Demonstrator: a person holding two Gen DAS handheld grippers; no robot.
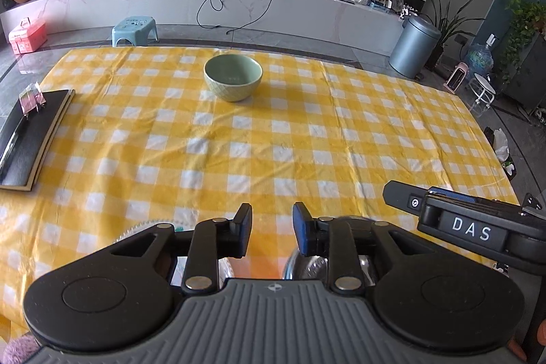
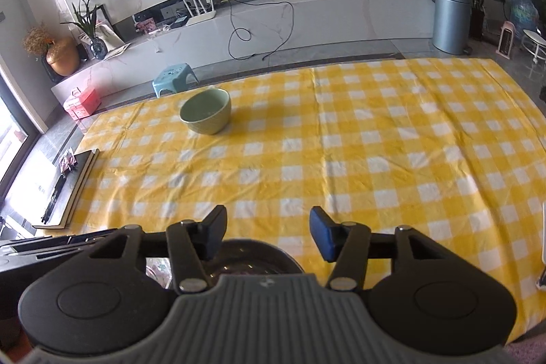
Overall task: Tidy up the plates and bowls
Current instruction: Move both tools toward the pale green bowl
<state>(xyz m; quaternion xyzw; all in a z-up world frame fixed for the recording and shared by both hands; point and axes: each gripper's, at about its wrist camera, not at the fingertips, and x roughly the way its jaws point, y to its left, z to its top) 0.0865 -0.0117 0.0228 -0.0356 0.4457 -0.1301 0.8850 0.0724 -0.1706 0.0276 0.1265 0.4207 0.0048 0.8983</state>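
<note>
A green bowl (image 1: 233,76) stands upright on the yellow checked tablecloth (image 1: 273,139) at the far middle of the table; it also shows in the right wrist view (image 2: 206,111). My left gripper (image 1: 272,229) is open and empty above the near edge. Under it a white patterned plate (image 1: 150,226) and a shiny metal bowl (image 1: 307,265) are partly hidden. My right gripper (image 2: 268,236) is open and empty, above a dark bowl (image 2: 252,256) that is mostly hidden. The right gripper's body shows in the left wrist view (image 1: 471,224).
A black notebook with a pen and a pink wrapper (image 1: 30,132) lies at the table's left edge. Beyond the table are a blue stool (image 1: 134,29), a grey bin (image 1: 414,46) and a TV shelf.
</note>
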